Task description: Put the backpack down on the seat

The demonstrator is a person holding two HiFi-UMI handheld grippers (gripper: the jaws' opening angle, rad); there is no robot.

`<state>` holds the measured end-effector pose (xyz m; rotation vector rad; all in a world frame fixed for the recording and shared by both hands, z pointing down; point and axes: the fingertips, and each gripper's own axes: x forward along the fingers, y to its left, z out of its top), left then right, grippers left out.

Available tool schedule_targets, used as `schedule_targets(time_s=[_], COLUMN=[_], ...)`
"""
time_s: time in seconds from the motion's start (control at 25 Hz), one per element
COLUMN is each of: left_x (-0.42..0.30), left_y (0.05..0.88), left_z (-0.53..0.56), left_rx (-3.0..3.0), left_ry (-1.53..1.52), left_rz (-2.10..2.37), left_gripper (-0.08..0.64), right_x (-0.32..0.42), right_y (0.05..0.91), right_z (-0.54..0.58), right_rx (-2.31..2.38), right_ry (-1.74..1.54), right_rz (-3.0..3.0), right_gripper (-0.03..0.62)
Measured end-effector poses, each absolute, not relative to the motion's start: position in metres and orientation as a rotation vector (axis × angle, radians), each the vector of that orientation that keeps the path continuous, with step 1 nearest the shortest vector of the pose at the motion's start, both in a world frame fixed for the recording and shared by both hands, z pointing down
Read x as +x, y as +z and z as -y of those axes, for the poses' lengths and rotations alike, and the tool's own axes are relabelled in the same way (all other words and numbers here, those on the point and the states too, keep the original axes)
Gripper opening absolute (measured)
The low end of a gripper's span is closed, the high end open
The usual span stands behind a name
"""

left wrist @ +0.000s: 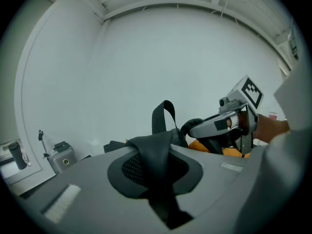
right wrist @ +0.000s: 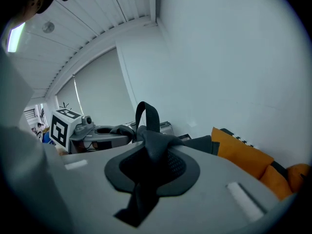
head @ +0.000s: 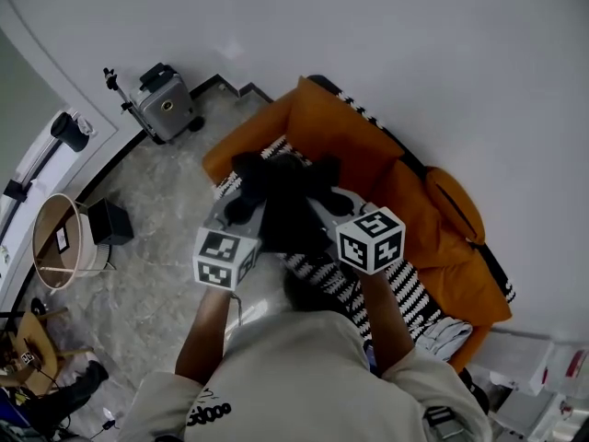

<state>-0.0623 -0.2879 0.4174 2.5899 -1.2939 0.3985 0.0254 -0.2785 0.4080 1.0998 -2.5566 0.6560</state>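
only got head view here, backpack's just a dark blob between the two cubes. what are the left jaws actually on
Observer: The left gripper is shut on a padded shoulder strap, which is folded between its jaws.
Operator: and the right one
Observer: The right gripper is shut on a second strap, mesh side showing.
Operator: top handle free?
Observer: Yes. The carry loop stands upright, and neither gripper is touching it.

Black backpack [head: 285, 201], orange sofa [head: 342, 125], black-and-white patterned throw [head: 410, 293], grey marbled floor [head: 156, 274].
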Motion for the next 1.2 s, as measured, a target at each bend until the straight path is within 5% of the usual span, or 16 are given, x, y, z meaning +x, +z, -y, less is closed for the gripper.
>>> schedule_targets(time_s=[1.2], left_x=[-0.042], left_y=[0.578], left_z=[0.524], left_rx=[2.250], left_ry=[0.553], left_rz=[1.298], left_gripper=[0.050], right_x=[0.045], right_y=[0.569], right_z=[0.520], right_rx=[0.852], right_ry=[0.953], right_rz=[2.381], right_gripper=[0.044])
